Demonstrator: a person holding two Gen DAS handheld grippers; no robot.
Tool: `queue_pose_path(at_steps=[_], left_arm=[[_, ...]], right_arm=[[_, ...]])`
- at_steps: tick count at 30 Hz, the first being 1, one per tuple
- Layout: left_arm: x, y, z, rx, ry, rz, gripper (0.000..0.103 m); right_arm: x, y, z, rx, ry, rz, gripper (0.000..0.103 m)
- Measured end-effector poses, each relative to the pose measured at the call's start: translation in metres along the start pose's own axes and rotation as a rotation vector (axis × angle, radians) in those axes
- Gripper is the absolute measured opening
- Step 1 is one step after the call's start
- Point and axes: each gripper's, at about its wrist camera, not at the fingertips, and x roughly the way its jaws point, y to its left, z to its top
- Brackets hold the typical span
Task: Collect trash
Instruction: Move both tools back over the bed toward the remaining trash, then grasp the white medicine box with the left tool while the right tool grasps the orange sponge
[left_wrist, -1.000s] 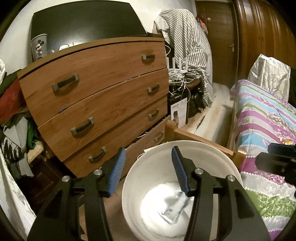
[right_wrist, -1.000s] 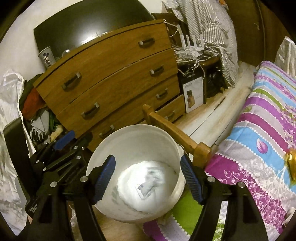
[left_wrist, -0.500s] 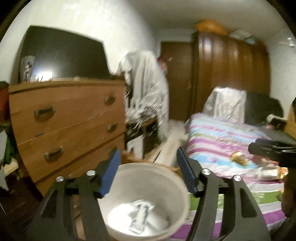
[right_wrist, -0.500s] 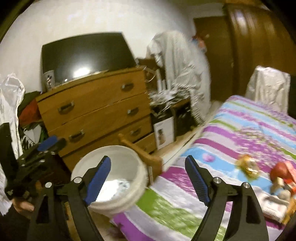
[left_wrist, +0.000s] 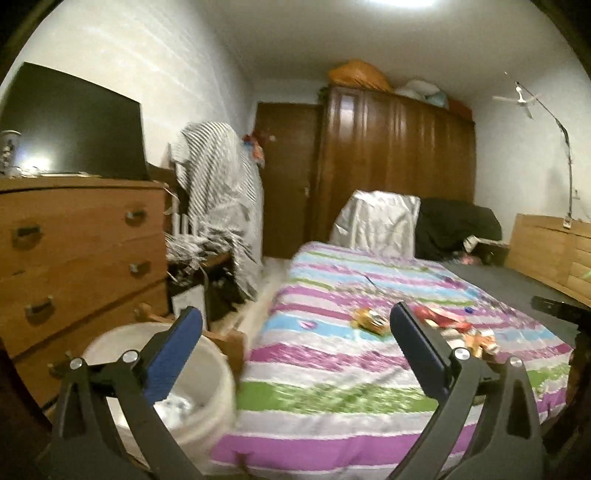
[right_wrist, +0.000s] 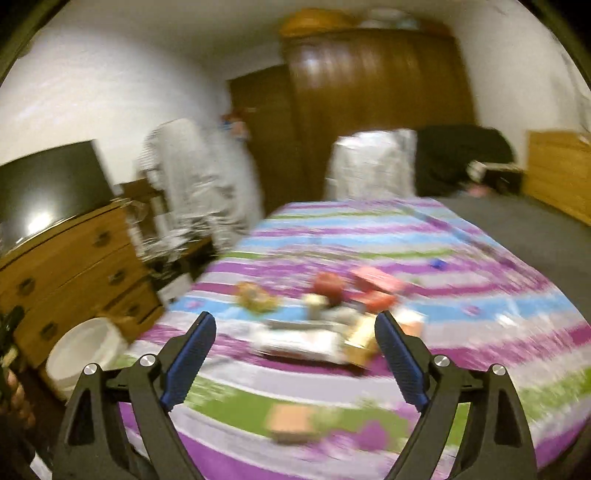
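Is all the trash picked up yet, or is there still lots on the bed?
Not yet. Some crumpled paper trash already lies in the white bucket on the floor beside the bed. Nothing is in hand: the left gripper and right gripper are both open and empty, jaws just widened. Left to do: a pile of wrappers on the striped bedspread, including a yellow packet and a red wrapper.

White walls (left_wrist: 177, 74), brown wardrobe (left_wrist: 395, 147), striped bed (left_wrist: 351, 369).
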Motion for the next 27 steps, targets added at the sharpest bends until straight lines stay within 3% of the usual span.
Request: queue_pose_path(at_steps=[3, 5, 10, 12, 14, 17, 21, 24, 26, 27], left_arm=[[0.021, -0.025, -0.012, 0.022, 0.085, -0.039, 0.098], [0.044, -0.048, -0.020, 0.067, 0.193, -0.051, 0.098], [0.081, -0.083, -0.043, 0.149, 0.322, -0.088, 0.097], [0.094, -0.092, -0.050, 0.163, 0.353, -0.123, 0.084], [0.117, -0.101, -0.057, 0.209, 0.414, -0.180, 0.061], [0.160, -0.121, -0.061, 0.329, 0.494, -0.276, 0.051], [0.204, -0.157, -0.058, 0.514, 0.532, -0.466, 0.051], [0.233, -0.189, -0.057, 0.661, 0.513, -0.533, 0.065], [0.251, -0.212, -0.057, 0.735, 0.503, -0.597, 0.069], [0.257, -0.221, -0.059, 0.765, 0.506, -0.621, 0.070]], right_arm=[[-0.007, -0.044, -0.022, 0.051, 0.050, -0.055, 0.088], [-0.005, -0.055, -0.040, 0.048, 0.098, -0.050, 0.088], [0.013, -0.046, -0.089, 0.016, 0.215, 0.055, 0.088], [0.025, -0.036, -0.111, 0.006, 0.263, 0.110, 0.088], [0.039, -0.019, -0.124, -0.018, 0.297, 0.141, 0.088], [0.060, 0.000, -0.132, -0.037, 0.299, 0.153, 0.088], [0.097, 0.016, -0.135, 0.024, 0.289, 0.131, 0.088], [0.121, 0.023, -0.129, 0.027, 0.300, 0.076, 0.088], [0.128, 0.024, -0.132, 0.037, 0.298, 0.069, 0.081], [0.132, 0.024, -0.132, 0.039, 0.296, 0.061, 0.073]])
